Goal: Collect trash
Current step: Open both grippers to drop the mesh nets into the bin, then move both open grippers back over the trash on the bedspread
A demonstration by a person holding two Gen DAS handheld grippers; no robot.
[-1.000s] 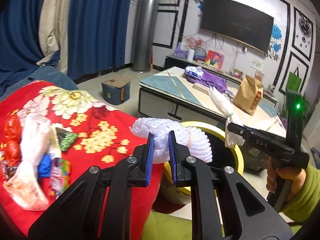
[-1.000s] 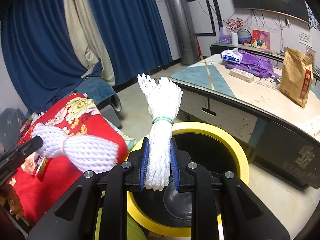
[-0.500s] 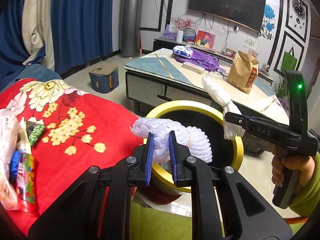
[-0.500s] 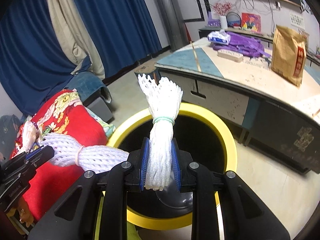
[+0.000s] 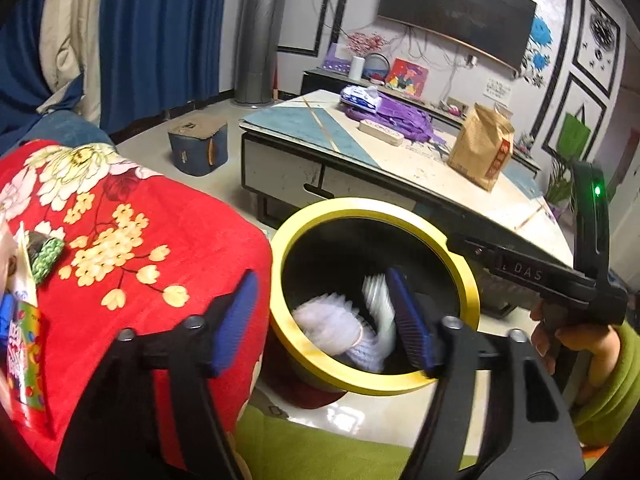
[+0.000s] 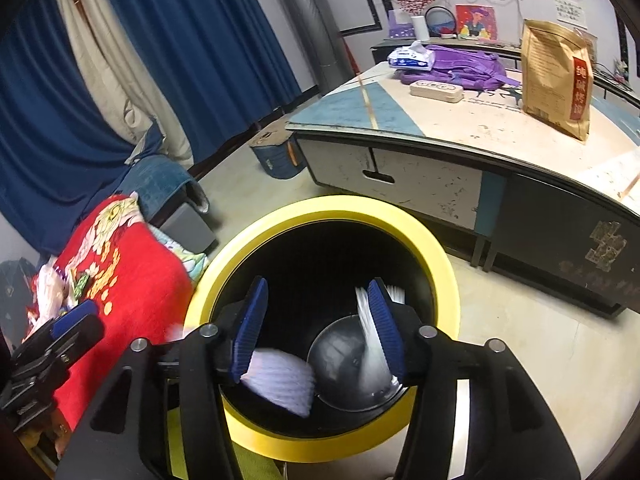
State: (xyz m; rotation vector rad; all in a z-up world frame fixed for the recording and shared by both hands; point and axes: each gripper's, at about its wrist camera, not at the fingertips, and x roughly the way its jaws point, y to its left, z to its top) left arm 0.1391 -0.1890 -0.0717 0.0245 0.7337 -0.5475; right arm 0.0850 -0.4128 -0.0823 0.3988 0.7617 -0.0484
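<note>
Above the yellow-rimmed bin (image 6: 320, 210), both grippers, left (image 5: 320, 316) and right (image 6: 316, 320), are spread wide, released; two white foam nets (image 6: 280, 380) drop inside. Next, likely reach for wrappers (image 5: 24, 332) on the red blanket (image 5: 160, 240).

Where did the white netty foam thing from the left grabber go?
It is inside the yellow-rimmed bin, blurry foam net near its left inner wall, beside the other foam net, right of the red blanket.

- Left gripper (image 5: 324, 320): black frame, silver screws, ribbed blue pads (image 5: 236, 316).
- Right gripper (image 6: 316, 328): the same build; its side reads "DAS", with a green light.
- Right hand (image 5: 568, 336): bare skin, lime-green sleeve (image 5: 608, 380).
</note>
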